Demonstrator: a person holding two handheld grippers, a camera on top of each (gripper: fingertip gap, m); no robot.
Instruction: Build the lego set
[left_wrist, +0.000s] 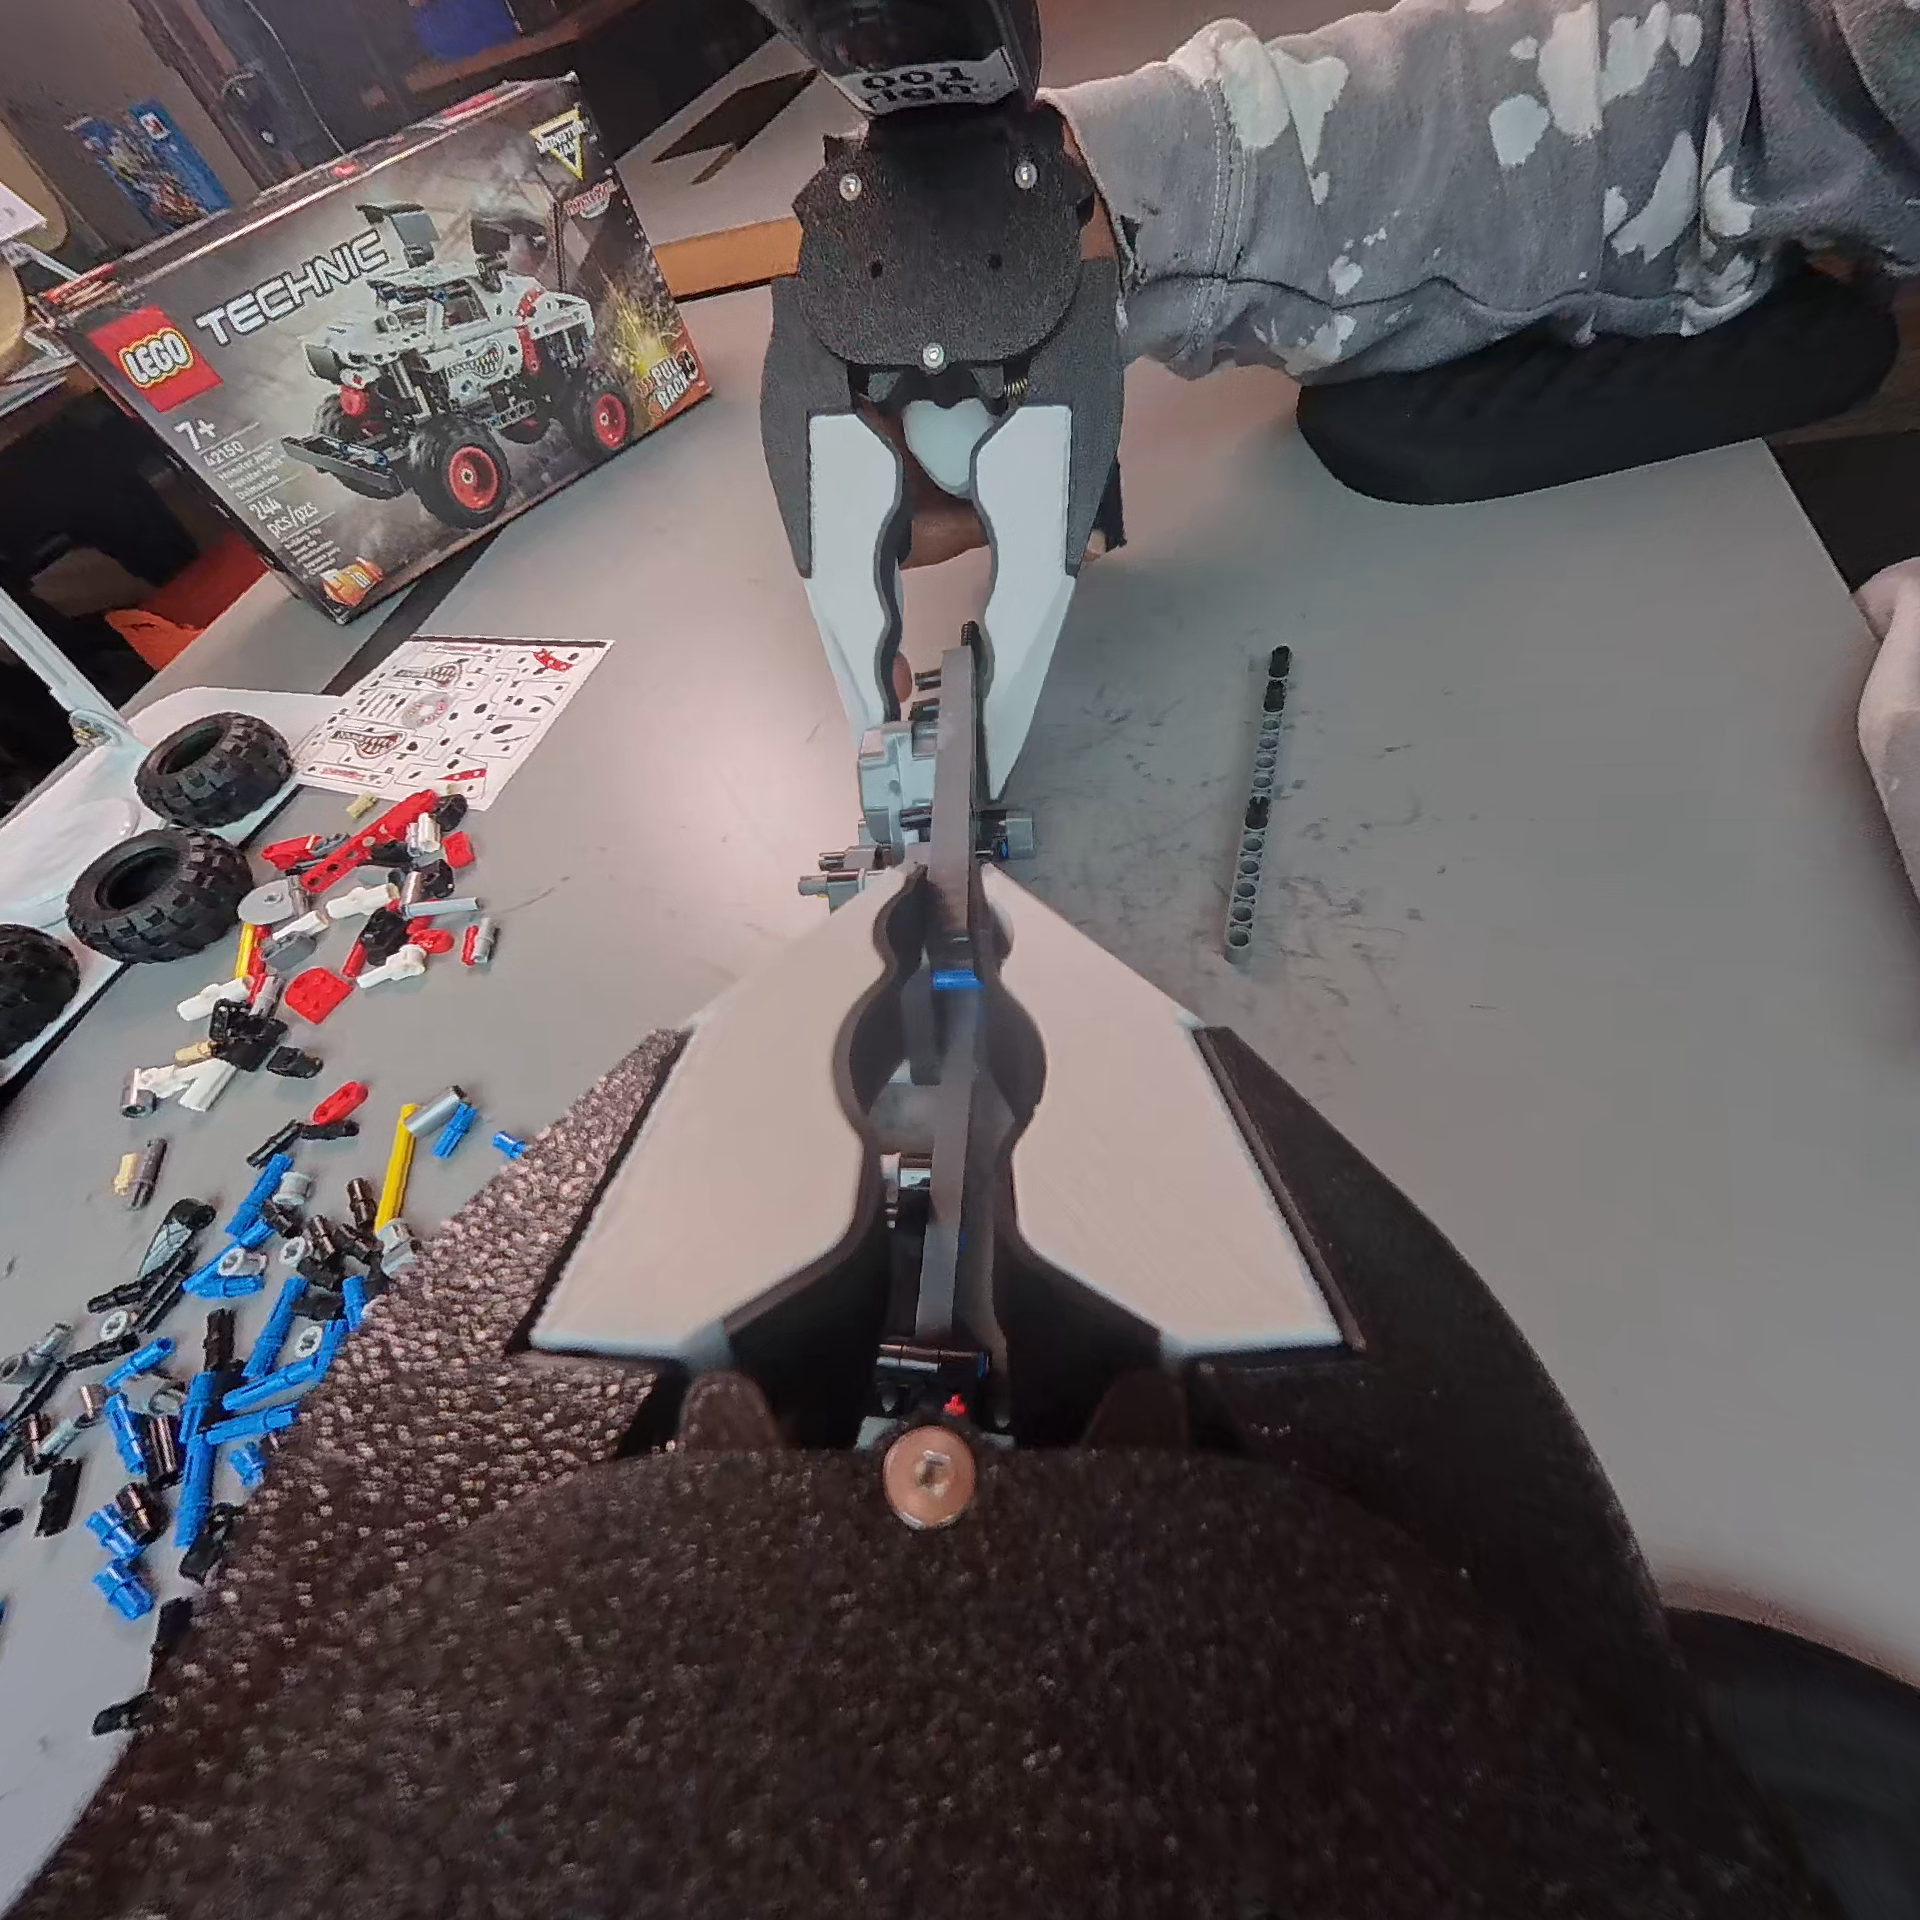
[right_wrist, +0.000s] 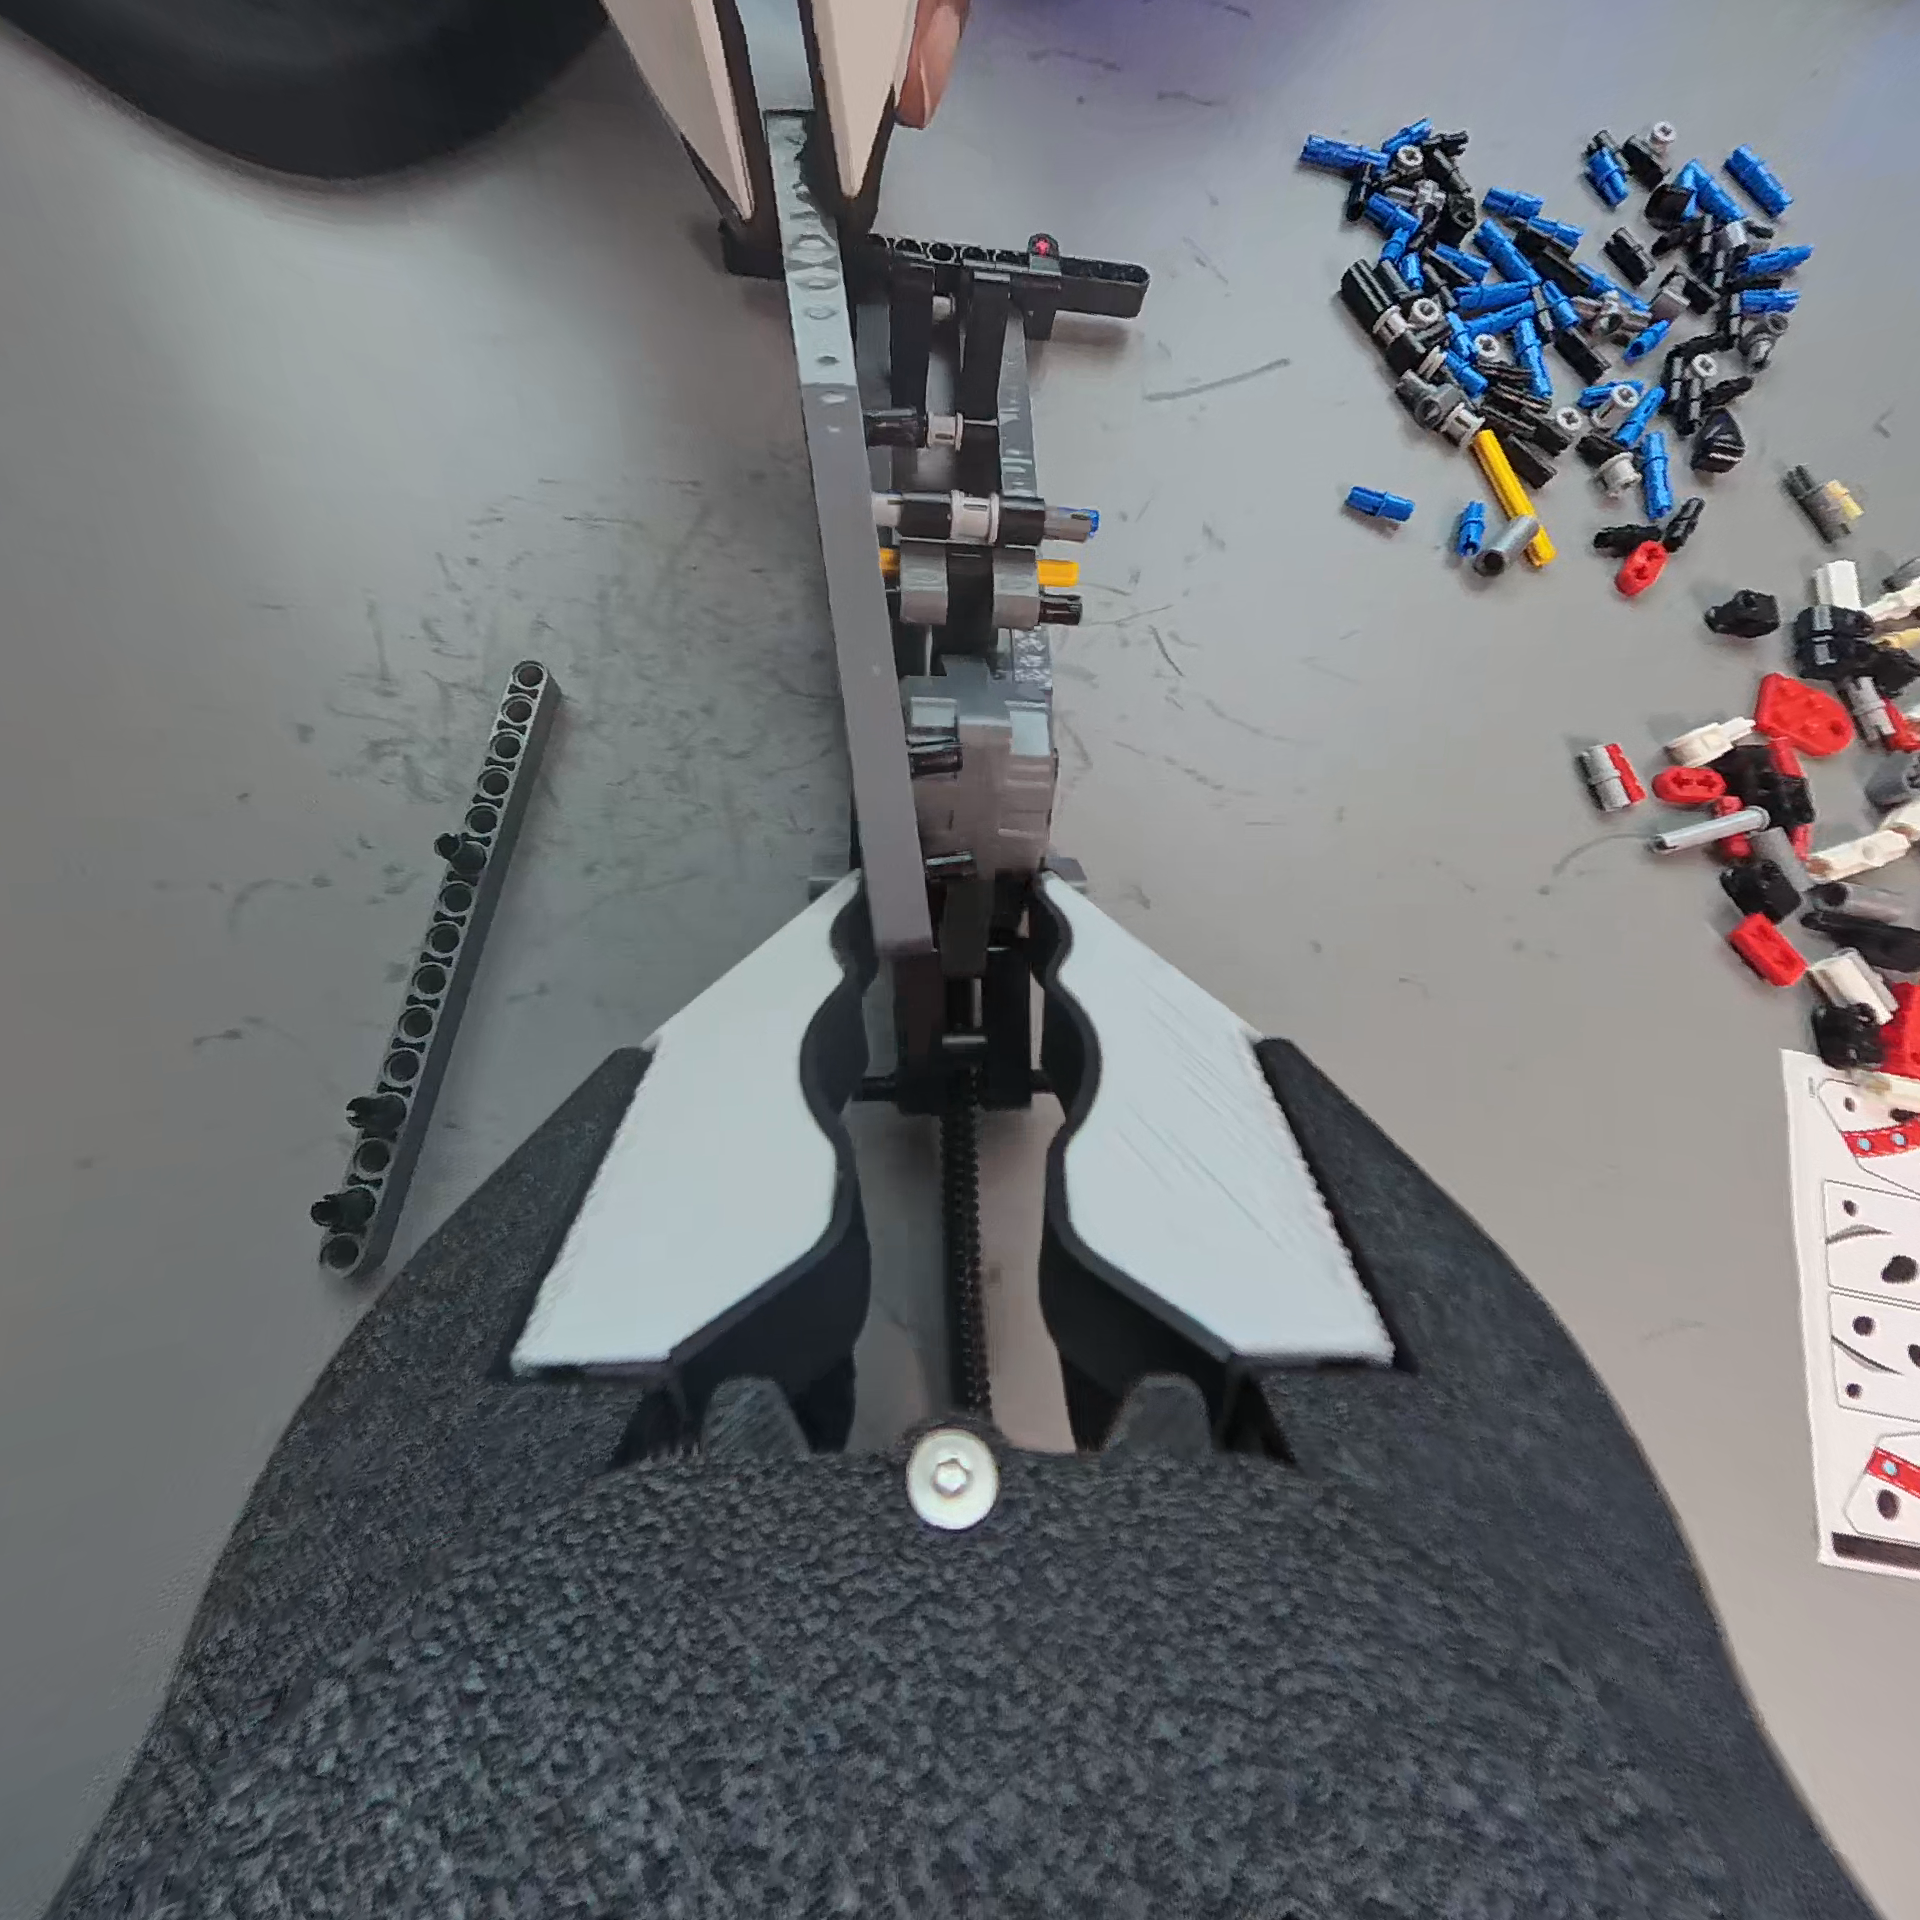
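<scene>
Your left gripper (left_wrist: 951, 883) pinches one long dark-grey holed beam (left_wrist: 954, 769) on the grey-black Technic chassis (right_wrist: 971, 623); right gripper (right_wrist: 951, 894) spread around it. One spare grey beam (right_wrist: 447, 966) left of right gripper, three black tyres (left_wrist: 213, 769) on counter (left_wrist: 1455, 1039).

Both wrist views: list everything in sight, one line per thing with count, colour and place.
chassis: one, grey and black, mid-table, between both tongs
long beam: one, dark grey, along the chassis side
loose beam: one, grey with black pins, flat on the table apart from the chassis
small parts: many, blue, black, red, white, yellow, scattered in piles
tyres: three seen, black, far table edge
sticker sheet: one, white, beside the parts
box: one, printed, behind the sheet
table: one, grey, scuffed
sleeve: one, grey, mottled
left tongs: shut on the long beam
right tongs: around the chassis end, grip unclear
</scene>
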